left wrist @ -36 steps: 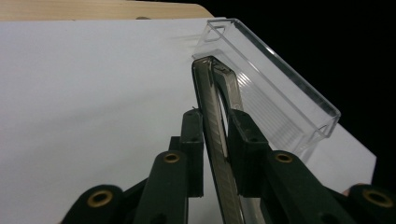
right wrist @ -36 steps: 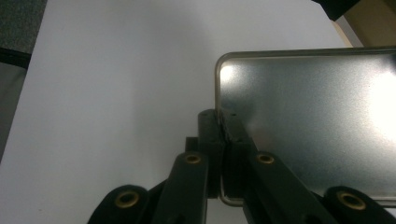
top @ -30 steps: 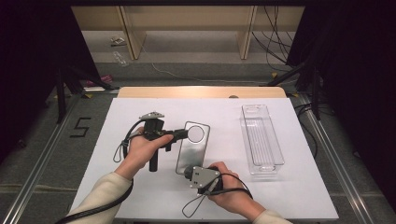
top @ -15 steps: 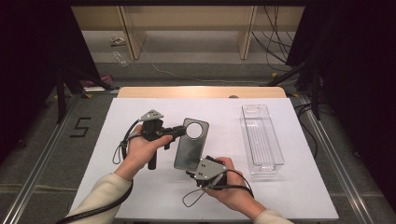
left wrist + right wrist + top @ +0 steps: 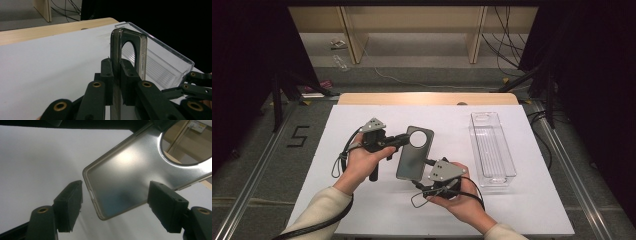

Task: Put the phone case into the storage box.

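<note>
A dark translucent phone case [image 5: 412, 161] with a round camera hole is held up off the white table [image 5: 522, 200], tilted. My left gripper [image 5: 403, 140] is shut on the case's upper left edge; in the left gripper view the jaws [image 5: 117, 75] pinch the case [image 5: 115, 47] edge-on. My right gripper [image 5: 423, 175] is at the case's lower end. Its jaws have just been opening. In the right gripper view it [image 5: 117, 206] stands open, and the case's lower corner [image 5: 130, 177] hangs between the pads [image 5: 71, 205] without touching them.
A clear plastic tray [image 5: 492, 147] lies lengthwise on the right side of the table, also visible just behind the case as the tray [image 5: 160, 67]. A wooden strip [image 5: 427, 98] runs along the table's far edge. Cables trail from both grippers.
The right gripper was shut on the case's lower end and has opened and let go. The case has tipped up in the left gripper, which has stayed where it was.
</note>
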Tool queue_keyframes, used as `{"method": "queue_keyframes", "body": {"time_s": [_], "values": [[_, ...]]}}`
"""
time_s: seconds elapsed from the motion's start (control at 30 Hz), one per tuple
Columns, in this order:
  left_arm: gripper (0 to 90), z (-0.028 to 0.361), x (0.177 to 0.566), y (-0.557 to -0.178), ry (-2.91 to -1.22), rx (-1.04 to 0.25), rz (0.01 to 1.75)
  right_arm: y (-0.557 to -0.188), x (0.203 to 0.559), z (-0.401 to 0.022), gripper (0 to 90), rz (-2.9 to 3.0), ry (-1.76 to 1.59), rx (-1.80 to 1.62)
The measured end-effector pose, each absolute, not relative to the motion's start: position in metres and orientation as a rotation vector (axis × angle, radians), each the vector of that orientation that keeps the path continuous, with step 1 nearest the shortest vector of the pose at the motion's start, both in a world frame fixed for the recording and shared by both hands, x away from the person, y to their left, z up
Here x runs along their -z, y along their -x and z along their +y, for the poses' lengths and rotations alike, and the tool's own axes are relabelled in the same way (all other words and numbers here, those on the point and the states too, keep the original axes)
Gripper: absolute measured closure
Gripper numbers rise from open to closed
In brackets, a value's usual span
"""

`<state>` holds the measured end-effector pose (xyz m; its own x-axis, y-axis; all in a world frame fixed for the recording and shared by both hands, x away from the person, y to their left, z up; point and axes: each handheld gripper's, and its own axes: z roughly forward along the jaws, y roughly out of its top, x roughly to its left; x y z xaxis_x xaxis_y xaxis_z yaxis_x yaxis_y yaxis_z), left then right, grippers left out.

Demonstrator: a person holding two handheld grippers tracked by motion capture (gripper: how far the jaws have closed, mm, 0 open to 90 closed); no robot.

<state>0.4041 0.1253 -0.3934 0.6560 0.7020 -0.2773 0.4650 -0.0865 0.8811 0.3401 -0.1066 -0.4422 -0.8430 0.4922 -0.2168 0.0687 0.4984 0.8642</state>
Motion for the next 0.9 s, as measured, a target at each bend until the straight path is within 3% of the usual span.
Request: {"method": "queue_keyframes", "body": {"time_s": [0.9], "values": [[81.6, 0.128, 0.394, -0.399, -1.74, -0.323, 0.882, -0.351, 0.437, -0.118, 16.5, 2.231, -0.634, -1.413]]}}
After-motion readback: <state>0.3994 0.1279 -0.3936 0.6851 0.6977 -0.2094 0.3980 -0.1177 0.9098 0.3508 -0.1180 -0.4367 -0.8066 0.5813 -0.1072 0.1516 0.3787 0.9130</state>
